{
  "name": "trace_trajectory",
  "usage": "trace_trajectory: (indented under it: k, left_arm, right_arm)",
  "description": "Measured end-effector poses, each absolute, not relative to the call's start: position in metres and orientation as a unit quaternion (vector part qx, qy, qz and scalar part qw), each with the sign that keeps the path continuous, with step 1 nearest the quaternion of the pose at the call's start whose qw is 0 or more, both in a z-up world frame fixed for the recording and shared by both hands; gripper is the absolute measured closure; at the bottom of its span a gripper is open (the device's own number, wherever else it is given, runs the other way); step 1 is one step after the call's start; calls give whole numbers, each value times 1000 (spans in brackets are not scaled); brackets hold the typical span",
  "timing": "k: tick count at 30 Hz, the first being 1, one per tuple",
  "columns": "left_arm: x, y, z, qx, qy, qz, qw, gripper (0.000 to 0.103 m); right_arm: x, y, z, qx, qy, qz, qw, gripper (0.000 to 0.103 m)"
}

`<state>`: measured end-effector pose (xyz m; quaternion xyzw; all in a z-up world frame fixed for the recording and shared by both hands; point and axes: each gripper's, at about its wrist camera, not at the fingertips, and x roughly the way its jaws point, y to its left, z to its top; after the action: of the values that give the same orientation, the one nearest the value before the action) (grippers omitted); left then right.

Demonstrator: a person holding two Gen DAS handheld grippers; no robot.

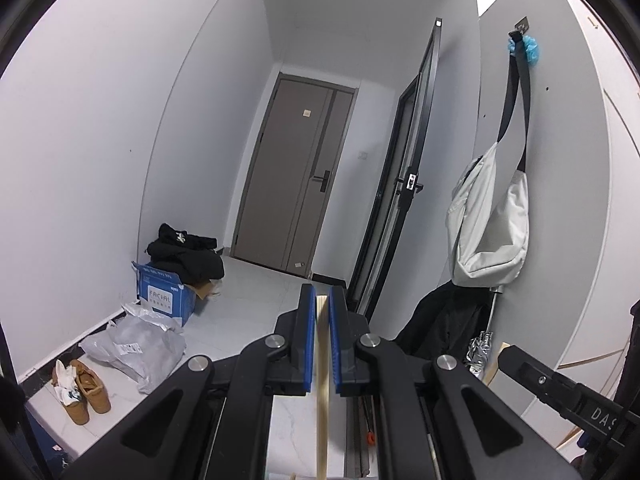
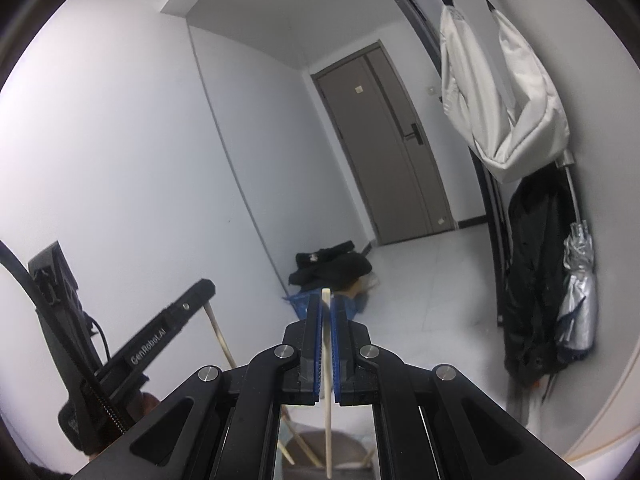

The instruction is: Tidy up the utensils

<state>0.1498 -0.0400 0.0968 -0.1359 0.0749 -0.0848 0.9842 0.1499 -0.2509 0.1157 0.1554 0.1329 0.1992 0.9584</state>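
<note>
Clamping down on one pale wooden chopstick (image 1: 322, 380), the left tongs (image 1: 321, 312) are pinching it between their blue pads (image 1: 308, 332), with the stick running upright through the narrow gap and its top end just showing at the fingertips. Over in the right wrist view, the right tongs (image 2: 327, 312) are doing the same with a second pale chopstick (image 2: 328, 384), whose squared tip is poking slightly above the pads while its lower end is dropping toward a grey round container (image 2: 320, 454) at the bottom edge, where a few more light sticks (image 2: 298, 446) are leaning. Both tongs are pointing out at the room rather than down at any counter, so the two utensils are hanging in the air, well apart from any place to sort them into. Judging from this, the task is sitting somewhere in its middle: two sticks are picked up and in hand, neither is set down yet, and others are waiting in the container below. Beyond them, a white bag (image 1: 486, 224) is hanging on the wall and a brown door (image 1: 296, 184) is closing off the hallway.
</note>
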Motion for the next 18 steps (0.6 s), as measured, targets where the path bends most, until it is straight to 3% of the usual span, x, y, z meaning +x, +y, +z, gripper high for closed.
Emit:
trace_trajectory:
  k: [18]
  left_arm:
    - [172, -58, 67, -101, 99, -114, 983, 100]
  right_arm:
    - [183, -243, 63, 150, 151, 198, 957, 100]
